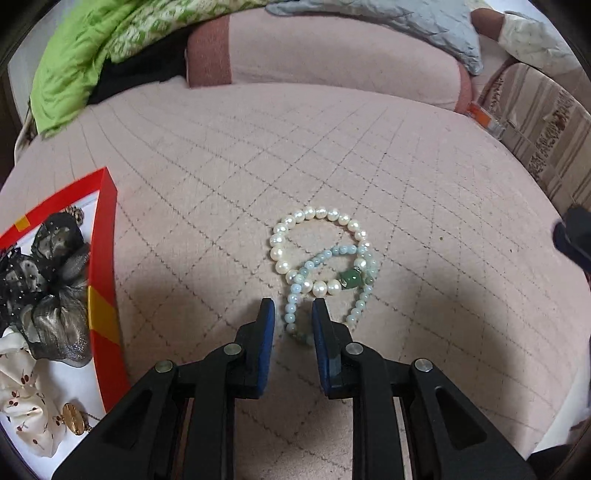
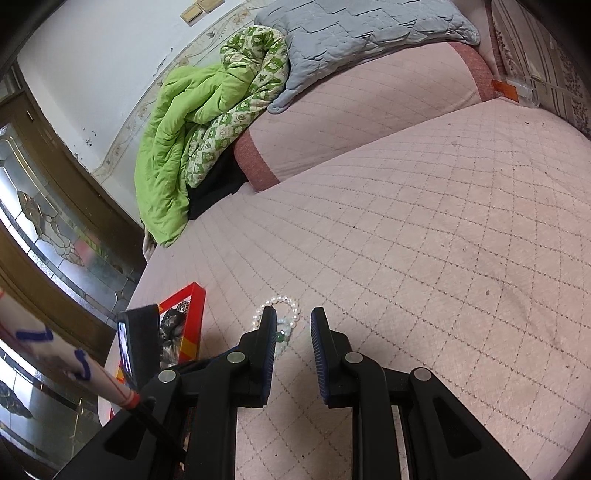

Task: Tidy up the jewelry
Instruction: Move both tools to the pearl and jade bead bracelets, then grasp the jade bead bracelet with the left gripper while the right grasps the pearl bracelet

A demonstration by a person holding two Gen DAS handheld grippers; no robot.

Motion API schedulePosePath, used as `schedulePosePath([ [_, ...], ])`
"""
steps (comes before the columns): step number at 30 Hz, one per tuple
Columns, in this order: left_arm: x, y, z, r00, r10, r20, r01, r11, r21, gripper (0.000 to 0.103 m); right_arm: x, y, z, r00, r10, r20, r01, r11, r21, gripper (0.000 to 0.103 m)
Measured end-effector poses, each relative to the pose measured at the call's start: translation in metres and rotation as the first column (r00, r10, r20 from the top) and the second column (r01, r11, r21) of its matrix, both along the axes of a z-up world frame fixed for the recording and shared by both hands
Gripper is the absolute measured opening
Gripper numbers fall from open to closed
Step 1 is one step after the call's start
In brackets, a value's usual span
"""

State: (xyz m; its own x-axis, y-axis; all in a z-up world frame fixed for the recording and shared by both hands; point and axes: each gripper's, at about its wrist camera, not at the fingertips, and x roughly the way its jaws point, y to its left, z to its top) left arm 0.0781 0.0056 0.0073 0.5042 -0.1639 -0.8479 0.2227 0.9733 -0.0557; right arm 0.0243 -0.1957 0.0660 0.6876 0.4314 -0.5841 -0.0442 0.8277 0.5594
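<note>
Straddling from the left wrist view: the left gripper (image 1: 293, 308) is sitting low over the pink quilted bed cover (image 1: 406, 166), its jaws spread apart with the near end of the pale blue bracelet (image 1: 295, 306) lying between the blue pads (image 1: 267, 332); nothing is being pinched yet.
Bracelets: the pearl bracelet (image 1: 291, 221) is lying flat on the cover, overlapping the pale blue one, whose green bead (image 1: 349, 278) is resting inside the crossing. Judging by this, one loop may be dragging the other when lifted.
Box: the red box (image 1: 105, 240) is waiting open just to the left, well within reach, likely as the place where the jewelry is going.
Box contents: a black and grey mesh bow (image 1: 55, 273), a cream patterned scrunchie (image 1: 22, 406) and a gold brooch (image 1: 75, 419) are already lying inside.
Writing, left view: none is readable; the box is showing only yellow patches.
Looking from the right wrist view: the right gripper (image 2: 293, 321) is hovering apart from the work, jaws spread and gripping nothing, seemingly leaving the pick to the other hand.
Task things, right view: the pearl bracelet (image 2: 280, 300) is lying just beyond the fingertips, partly hidden by the left finger, with the red box (image 2: 197, 310) beside it.
Other device: the left hand's rig (image 2: 138, 339) is sitting by the box.
Sleeve: a pale sleeve (image 2: 55, 350) is carrying blue marks, too distorted to read.
Background: a green quilt (image 2: 192, 122) and a grey quilt (image 2: 351, 33) are heaped far back, clear of the work.
</note>
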Motion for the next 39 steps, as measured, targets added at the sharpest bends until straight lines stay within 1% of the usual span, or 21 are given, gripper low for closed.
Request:
schedulePosePath([
  [2, -0.009, 0.001, 0.001, 1.000, -0.019, 0.011, 0.019, 1.000, -0.018, 0.007, 0.003, 0.002, -0.001, 1.000, 0.001, -0.003, -0.001, 1.000, -0.007, 0.021],
  [4, -0.018, 0.005, 0.003, 0.999, -0.039, 0.006, 0.039, 0.997, -0.066, 0.007, 0.008, 0.006, -0.003, 1.000, 0.003, -0.012, -0.003, 1.000, -0.016, 0.021],
  [5, -0.023, 0.005, 0.005, 0.999, -0.051, 0.015, 0.052, 0.996, -0.070, 0.007, 0.010, 0.008, -0.005, 1.000, 0.005, -0.017, -0.005, 1.000, -0.022, 0.021],
  [7, -0.033, 0.004, 0.014, 0.996, -0.071, 0.044, 0.074, 0.995, -0.071, 0.006, 0.020, 0.014, -0.010, 0.999, 0.010, -0.036, -0.012, 0.999, -0.044, 0.021],
  [8, -0.039, 0.005, 0.021, 0.995, -0.081, 0.061, 0.087, 0.992, -0.092, 0.006, 0.024, 0.017, -0.013, 0.999, 0.013, -0.047, -0.015, 0.999, -0.048, 0.021],
  [10, -0.048, 0.010, 0.035, 0.991, -0.093, 0.100, 0.105, 0.988, -0.116, 0.006, 0.035, 0.023, -0.022, 0.996, 0.018, -0.082, -0.021, 0.999, -0.043, 0.021],
  [12, -0.056, 0.016, 0.049, 0.984, -0.102, 0.143, 0.119, 0.985, -0.121, 0.006, 0.044, 0.031, -0.033, 0.992, 0.031, -0.124, -0.035, 0.999, -0.030, 0.021],
  [15, -0.060, 0.028, 0.058, 0.980, -0.103, 0.169, 0.127, 0.982, -0.138, 0.006, 0.058, 0.048, -0.047, 0.985, 0.042, -0.168, -0.049, 0.998, -0.038, 0.021],
  [20, -0.059, 0.046, 0.058, 0.982, -0.094, 0.162, 0.121, 0.979, -0.161, 0.006, 0.077, 0.075, -0.060, 0.979, 0.054, -0.195, -0.073, 0.993, -0.090, 0.021],
  [22, -0.060, 0.050, 0.058, 0.983, -0.092, 0.160, 0.119, 0.979, -0.167, 0.006, 0.084, 0.086, -0.066, 0.976, 0.044, -0.214, -0.079, 0.984, -0.161, 0.021],
  [24, -0.059, 0.055, 0.057, 0.983, -0.093, 0.158, 0.120, 0.978, -0.172, 0.006, 0.090, 0.093, -0.074, 0.970, 0.039, -0.241, -0.089, 0.975, -0.201, 0.021],
  [25, -0.058, 0.056, 0.057, 0.983, -0.092, 0.157, 0.119, 0.978, -0.171, 0.006, 0.092, 0.096, -0.074, 0.971, 0.036, -0.237, -0.091, 0.970, -0.225, 0.021],
  [26, -0.058, 0.056, 0.056, 0.984, -0.090, 0.155, 0.117, 0.978, -0.171, 0.006, 0.091, 0.099, -0.072, 0.972, 0.037, -0.231, -0.097, 0.962, -0.254, 0.019],
  [27, -0.057, 0.057, 0.056, 0.984, -0.090, 0.153, 0.116, 0.978, -0.174, 0.006, 0.091, 0.102, -0.070, 0.974, 0.037, -0.225, -0.105, 0.949, -0.297, 0.013],
  [29, -0.056, 0.057, 0.057, 0.984, -0.086, 0.156, 0.113, 0.978, -0.177, 0.006, 0.088, 0.101, -0.069, 0.976, 0.038, -0.213, -0.106, 0.941, -0.321, 0.010],
  [31, -0.056, 0.055, 0.058, 0.983, -0.086, 0.161, 0.115, 0.976, -0.182, 0.006, 0.085, 0.094, -0.065, 0.980, 0.025, -0.198, -0.086, 0.949, -0.304, 0.010],
  [34, -0.055, 0.051, 0.058, 0.982, -0.088, 0.168, 0.118, 0.976, -0.181, 0.006, 0.075, 0.077, -0.052, 0.987, 0.007, -0.159, -0.051, 0.961, -0.271, 0.010],
  [36, -0.054, 0.047, 0.058, 0.982, -0.090, 0.169, 0.120, 0.977, -0.177, 0.006, 0.066, 0.066, -0.039, 0.993, 0.007, -0.115, -0.032, 0.974, -0.224, 0.010],
  [39, -0.052, 0.042, 0.058, 0.980, -0.088, 0.177, 0.119, 0.978, -0.172, 0.006, 0.052, 0.058, -0.022, 0.998, 0.014, -0.061, -0.026, 0.979, -0.203, 0.010],
])
